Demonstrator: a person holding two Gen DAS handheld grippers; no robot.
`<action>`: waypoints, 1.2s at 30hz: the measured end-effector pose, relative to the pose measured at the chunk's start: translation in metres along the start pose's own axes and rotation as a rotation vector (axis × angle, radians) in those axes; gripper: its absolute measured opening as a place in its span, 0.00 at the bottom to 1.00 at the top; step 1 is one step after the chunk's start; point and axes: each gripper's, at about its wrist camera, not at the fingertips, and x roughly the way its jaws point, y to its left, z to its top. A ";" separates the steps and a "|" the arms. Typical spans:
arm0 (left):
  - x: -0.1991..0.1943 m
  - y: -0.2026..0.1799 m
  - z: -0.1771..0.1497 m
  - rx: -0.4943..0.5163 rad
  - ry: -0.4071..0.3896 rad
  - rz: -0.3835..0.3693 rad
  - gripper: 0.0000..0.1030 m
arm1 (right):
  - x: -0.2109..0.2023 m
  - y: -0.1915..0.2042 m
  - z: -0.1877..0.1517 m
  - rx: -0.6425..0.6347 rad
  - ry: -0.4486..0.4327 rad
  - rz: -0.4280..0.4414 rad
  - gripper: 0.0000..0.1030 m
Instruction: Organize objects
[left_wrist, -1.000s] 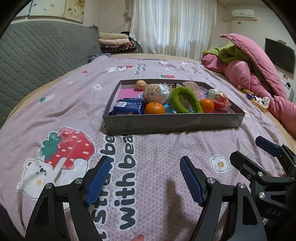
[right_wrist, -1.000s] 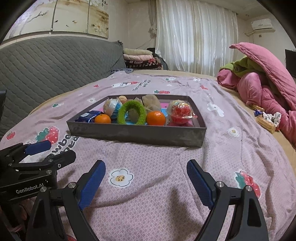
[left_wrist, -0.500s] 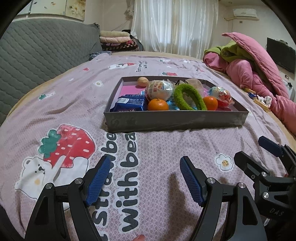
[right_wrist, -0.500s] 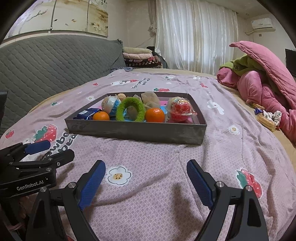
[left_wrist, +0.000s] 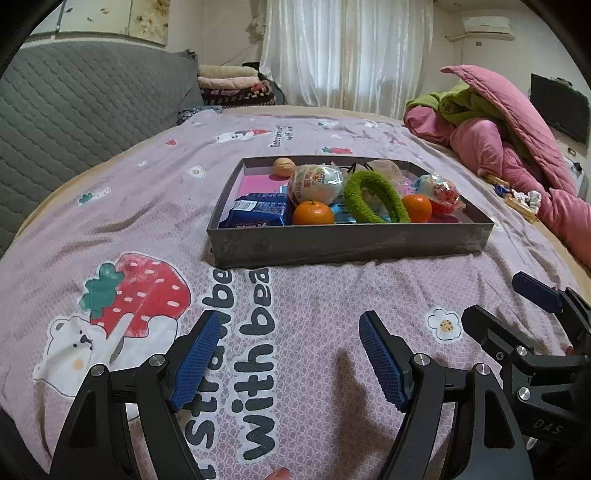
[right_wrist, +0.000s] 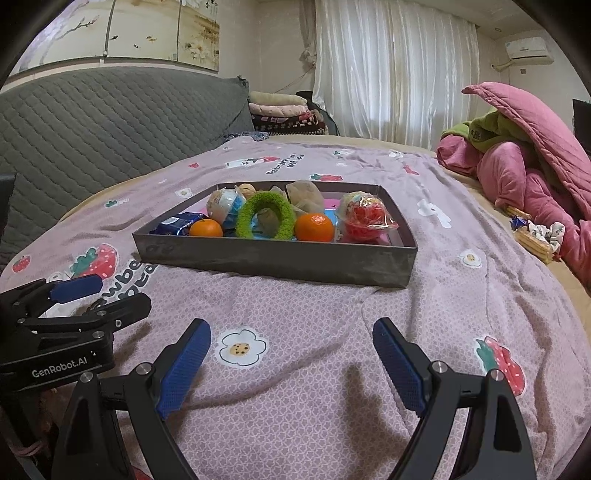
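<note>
A grey shallow tray (left_wrist: 351, 242) (right_wrist: 273, 258) lies on the pink bedspread ahead of both grippers. It holds a blue snack packet (left_wrist: 258, 214), two oranges (left_wrist: 313, 213) (right_wrist: 314, 227), a fuzzy green ring (left_wrist: 373, 197) (right_wrist: 266, 216), a wrapped round bun (left_wrist: 316, 182), a walnut (left_wrist: 284, 166) and a red wrapped sweet (right_wrist: 364, 218). My left gripper (left_wrist: 288, 354) hovers open over the printed lettering, well short of the tray, nothing between its blue pads. My right gripper (right_wrist: 291, 363) is open too, empty, above a flower print, beside the left one.
A grey quilted headboard (right_wrist: 110, 122) runs along the left. Pink and green bedding (right_wrist: 524, 155) is heaped at the right, with small snack items (right_wrist: 535, 236) near it. Folded blankets (left_wrist: 236, 85) are stacked at the far end before white curtains.
The tray sits slightly lower and closer in both views than a second ago; both grippers keep the same open width and hold nothing.
</note>
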 end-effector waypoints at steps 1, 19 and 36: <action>0.000 -0.001 0.000 0.000 0.000 0.001 0.76 | 0.000 0.000 0.000 0.001 0.000 -0.001 0.87; 0.006 0.000 -0.002 -0.003 0.014 -0.001 0.76 | 0.005 -0.002 -0.002 0.013 0.017 0.004 0.87; 0.007 0.000 -0.002 0.003 0.018 -0.001 0.76 | 0.004 -0.002 -0.002 0.016 0.010 0.003 0.87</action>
